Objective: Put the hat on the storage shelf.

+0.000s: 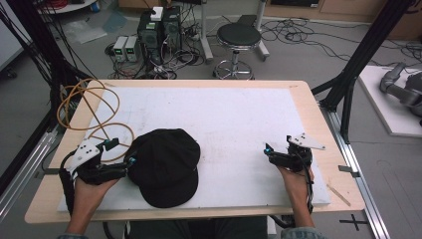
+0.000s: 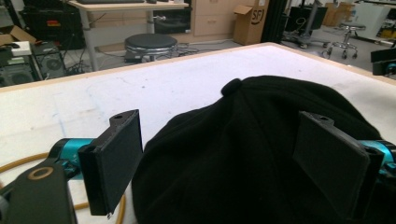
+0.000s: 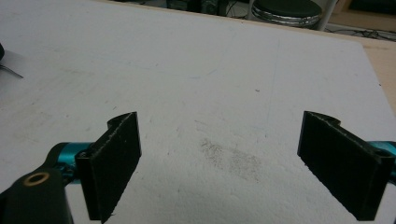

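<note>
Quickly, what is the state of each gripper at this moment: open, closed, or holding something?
Left gripper: open, its fingers either side of the black fabric cap, not closed on it.
Right gripper: open, holding nothing, above the white tabletop.

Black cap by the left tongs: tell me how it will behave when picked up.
The black cap looks like soft fabric, so its crown would probably sag. Its flat brim seems stiffer and may hold shape. Likely light; the open left tongs should lift it easily.
</note>
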{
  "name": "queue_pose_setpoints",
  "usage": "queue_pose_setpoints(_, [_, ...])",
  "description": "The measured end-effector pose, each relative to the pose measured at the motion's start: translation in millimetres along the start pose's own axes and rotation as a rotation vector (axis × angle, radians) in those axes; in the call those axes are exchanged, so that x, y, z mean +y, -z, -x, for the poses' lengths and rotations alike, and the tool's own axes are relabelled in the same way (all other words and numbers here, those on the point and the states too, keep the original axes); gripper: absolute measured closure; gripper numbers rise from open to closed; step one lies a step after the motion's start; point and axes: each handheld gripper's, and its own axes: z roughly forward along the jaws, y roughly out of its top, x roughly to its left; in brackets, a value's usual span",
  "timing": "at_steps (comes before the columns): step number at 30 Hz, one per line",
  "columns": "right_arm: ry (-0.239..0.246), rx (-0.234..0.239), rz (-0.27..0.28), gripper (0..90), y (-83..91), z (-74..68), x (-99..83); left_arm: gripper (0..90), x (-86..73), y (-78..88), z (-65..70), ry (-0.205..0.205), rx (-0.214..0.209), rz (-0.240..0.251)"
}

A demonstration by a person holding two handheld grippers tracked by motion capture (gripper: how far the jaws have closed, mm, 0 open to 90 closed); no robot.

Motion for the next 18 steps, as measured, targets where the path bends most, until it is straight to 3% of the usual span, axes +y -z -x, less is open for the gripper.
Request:
queue_pose_setpoints(8, [-0.010, 0.007, -0.007, 13.2, -0.4, -0.7, 0.0, 16.3, 11.5, -12.6, 7.8, -0.004, -0.039, 0.000])
queue_pose_setpoints(18, [-0.008, 0.008, -0.008, 13.1, -0.7, -0.2, -0.1, 16.3, 20.0, -43.5, 19.5, -0.020, -0.095, -0.056])
